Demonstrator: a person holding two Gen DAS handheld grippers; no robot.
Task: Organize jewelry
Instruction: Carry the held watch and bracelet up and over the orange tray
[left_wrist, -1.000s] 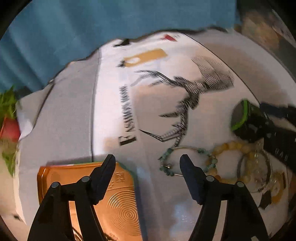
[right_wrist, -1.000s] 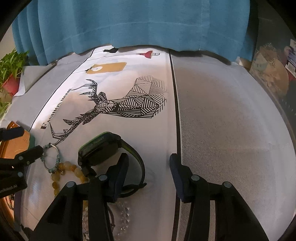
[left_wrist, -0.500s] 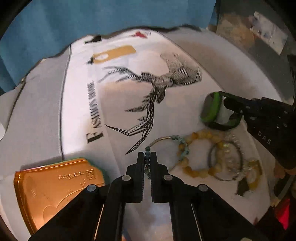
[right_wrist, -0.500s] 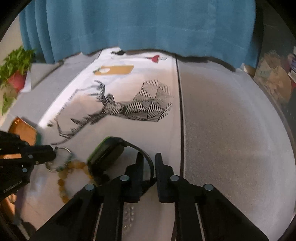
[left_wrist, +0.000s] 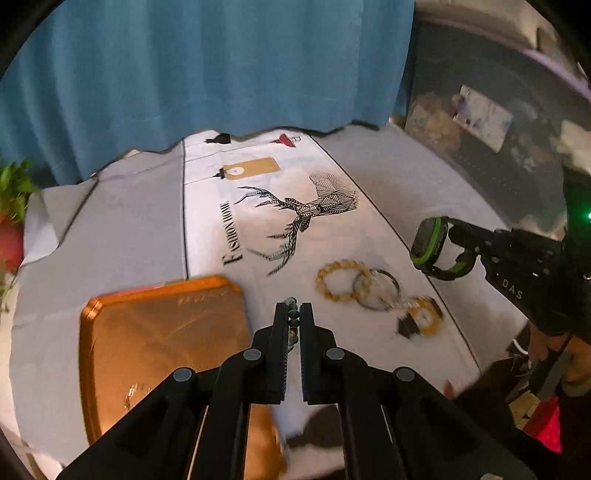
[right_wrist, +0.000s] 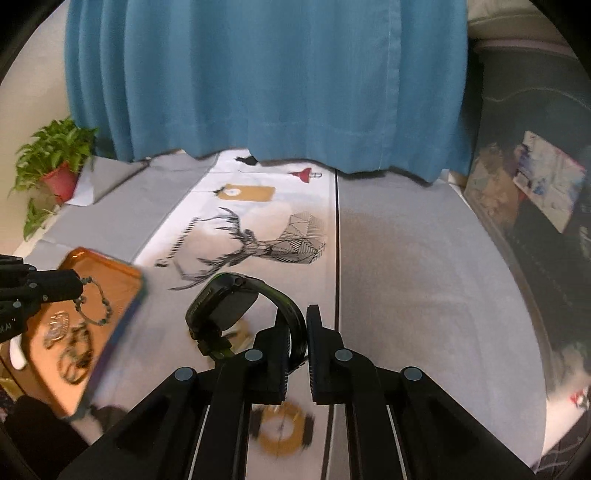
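Since a second earlier, you had closed both sets of fingers and lifted: your left gripper (left_wrist: 291, 314) rose off the worktop (left_wrist: 133, 221) with the green beaded bracelet (right_wrist: 94, 304), and your right gripper (right_wrist: 299, 325) rose with the black-and-green watch (right_wrist: 225, 306).

Left fingers (left_wrist: 280, 325) were pressed nearly together, pinching only a few beads; in the right wrist view the loop hung free below them, above the orange tray (right_wrist: 74, 373). That was a thin hold, and I judged a quick swing could have let the beads slip out before you cleared the tray rim.

Right fingers (right_wrist: 317, 332) pinched the watch strap, with the heavy face hanging out to one side, so it could have twisted in the grip.

A yellow bead bracelet (left_wrist: 340, 280), a clear bead bracelet (left_wrist: 376, 291) and an amber ring-shaped piece (left_wrist: 424, 317) lay on the cloth, the two bracelets overlapping, so a low pass could have snagged them.
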